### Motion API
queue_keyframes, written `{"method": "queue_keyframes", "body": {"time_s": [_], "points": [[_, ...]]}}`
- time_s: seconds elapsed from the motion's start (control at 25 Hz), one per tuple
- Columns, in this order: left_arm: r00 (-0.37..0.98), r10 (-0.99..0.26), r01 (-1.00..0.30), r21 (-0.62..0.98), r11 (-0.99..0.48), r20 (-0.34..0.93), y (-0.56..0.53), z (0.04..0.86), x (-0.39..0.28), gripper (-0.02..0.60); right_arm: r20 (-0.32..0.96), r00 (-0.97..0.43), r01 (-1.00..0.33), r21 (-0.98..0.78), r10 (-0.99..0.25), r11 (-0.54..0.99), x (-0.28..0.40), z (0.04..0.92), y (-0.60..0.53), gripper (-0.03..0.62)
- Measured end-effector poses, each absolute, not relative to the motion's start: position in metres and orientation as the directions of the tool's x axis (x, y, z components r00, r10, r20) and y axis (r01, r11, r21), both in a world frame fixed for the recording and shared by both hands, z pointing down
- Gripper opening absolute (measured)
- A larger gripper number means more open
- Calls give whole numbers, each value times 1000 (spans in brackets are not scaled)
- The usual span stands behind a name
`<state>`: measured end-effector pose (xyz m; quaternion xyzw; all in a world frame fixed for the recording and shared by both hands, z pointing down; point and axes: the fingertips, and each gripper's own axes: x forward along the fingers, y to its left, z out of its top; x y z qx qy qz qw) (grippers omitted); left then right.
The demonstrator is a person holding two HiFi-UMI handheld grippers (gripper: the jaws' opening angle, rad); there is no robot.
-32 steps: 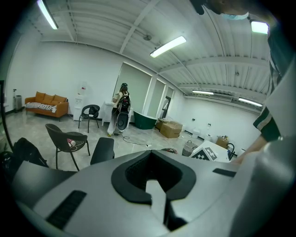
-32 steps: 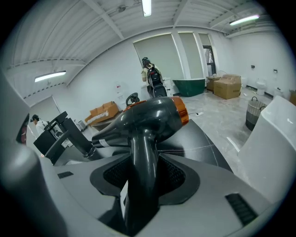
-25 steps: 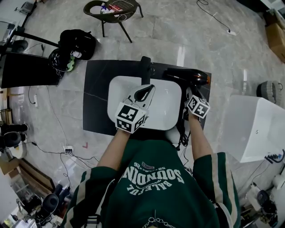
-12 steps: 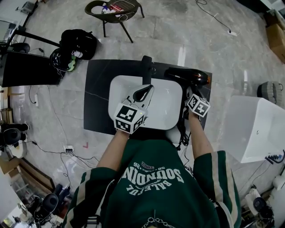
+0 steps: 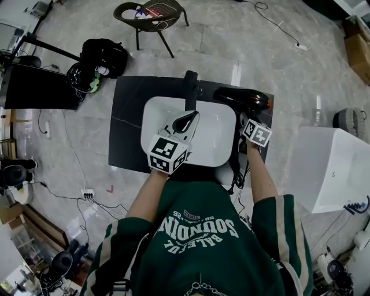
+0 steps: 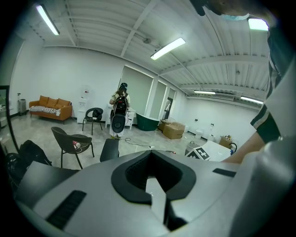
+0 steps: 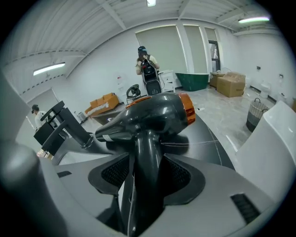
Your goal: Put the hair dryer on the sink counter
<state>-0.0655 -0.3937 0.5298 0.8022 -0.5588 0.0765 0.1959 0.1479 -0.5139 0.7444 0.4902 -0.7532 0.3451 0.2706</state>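
The black hair dryer (image 5: 245, 99) with an orange ring lies on the dark sink counter (image 5: 127, 115) at its back right corner, nozzle toward the faucet. In the right gripper view the hair dryer (image 7: 157, 113) rests on the counter with its handle running back between my jaws. My right gripper (image 5: 246, 119) straddles that handle; its jaws are opening and the pads look just clear of it. My left gripper (image 5: 191, 115) hovers over the white basin (image 5: 219, 144), shut and holding nothing.
A black faucet (image 5: 189, 89) stands behind the basin. The dryer's cord (image 5: 236, 170) hangs off the counter's front right. A white tub (image 5: 329, 162) sits on the right, a chair (image 5: 147, 14) and a black bag (image 5: 103, 55) beyond the counter.
My right gripper has shifted slightly forward along the handle. The dryer stays on the counter. The left gripper has barely moved.
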Motion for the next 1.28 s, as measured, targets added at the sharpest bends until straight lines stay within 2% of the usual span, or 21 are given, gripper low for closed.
{"method": "queue_keyframes", "body": {"time_s": [0.32, 0.48, 0.52, 0.72, 0.8, 1.28], "points": [[353, -879, -931, 212, -296, 321, -373, 516, -54, 11, 702, -371, -926, -231, -608, 298, 159, 718, -501, 233], [341, -890, -936, 198, -291, 303, -361, 506, -44, 11, 641, -422, -906, -279, -641, 318, 162, 695, -494, 232], [338, -892, -937, 194, -290, 299, -356, 504, -42, 11, 625, -436, -900, -283, -648, 332, 163, 689, -491, 226], [321, -903, -944, 177, -280, 284, -333, 494, -34, 11, 549, -469, -883, -263, -692, 389, 164, 654, -473, 93], [315, -906, -946, 169, -276, 282, -324, 489, -32, 11, 530, -477, -878, -254, -702, 406, 163, 644, -464, 68], [316, -912, -947, 145, -286, 262, -305, 469, -18, 11, 474, -499, -865, -219, -726, 452, 168, 610, -412, 54]]}}
